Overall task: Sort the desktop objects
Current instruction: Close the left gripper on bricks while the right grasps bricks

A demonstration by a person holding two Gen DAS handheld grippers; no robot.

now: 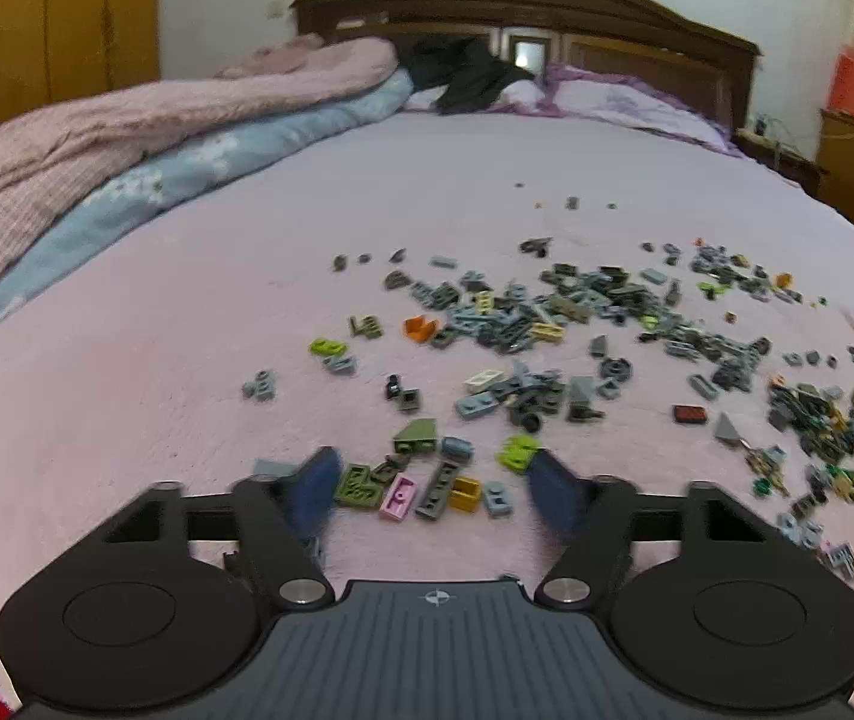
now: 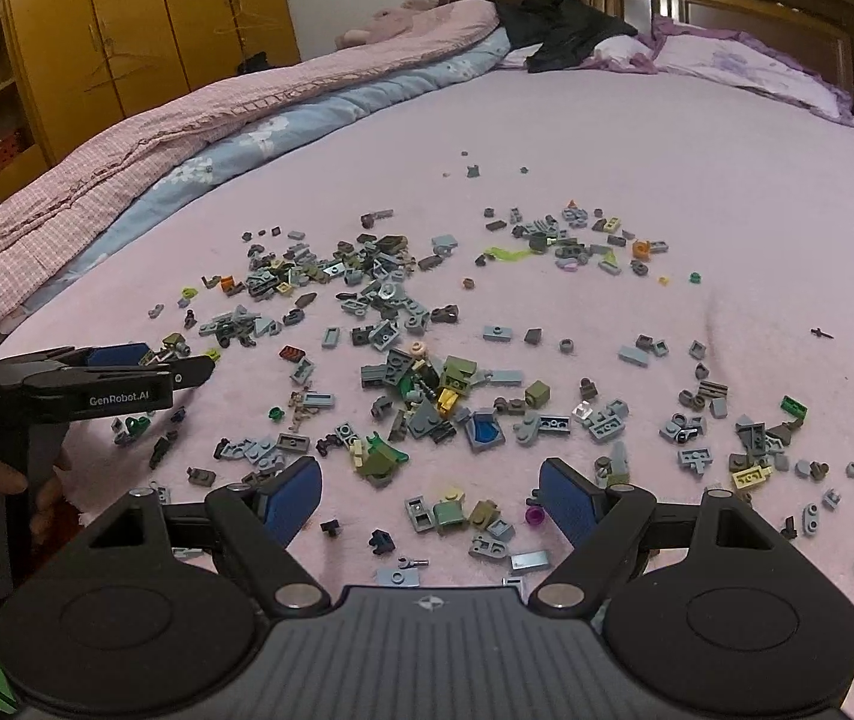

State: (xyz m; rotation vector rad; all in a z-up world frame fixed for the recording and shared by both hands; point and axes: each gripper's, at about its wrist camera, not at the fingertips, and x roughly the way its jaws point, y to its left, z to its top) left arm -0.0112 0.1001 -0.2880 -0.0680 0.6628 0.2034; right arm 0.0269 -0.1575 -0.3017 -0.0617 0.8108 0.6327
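Left gripper (image 1: 430, 483) low in frame, jaws apart around a pink brick (image 1: 398, 497) and neighbours, gripping nothing, while right gripper (image 2: 430, 501) hangs wide open over scattered bricks (image 2: 427, 384)

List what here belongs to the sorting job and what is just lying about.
Job: scattered toy bricks; pink plate, yellow brick between left gripper fingers; right gripper.
Lying about: pink quilt, black garment, pillow, wardrobe.

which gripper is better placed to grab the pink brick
Left. The left gripper has the pink brick between its open fingers, low over the bedspread. The right gripper hangs over other grey pieces.
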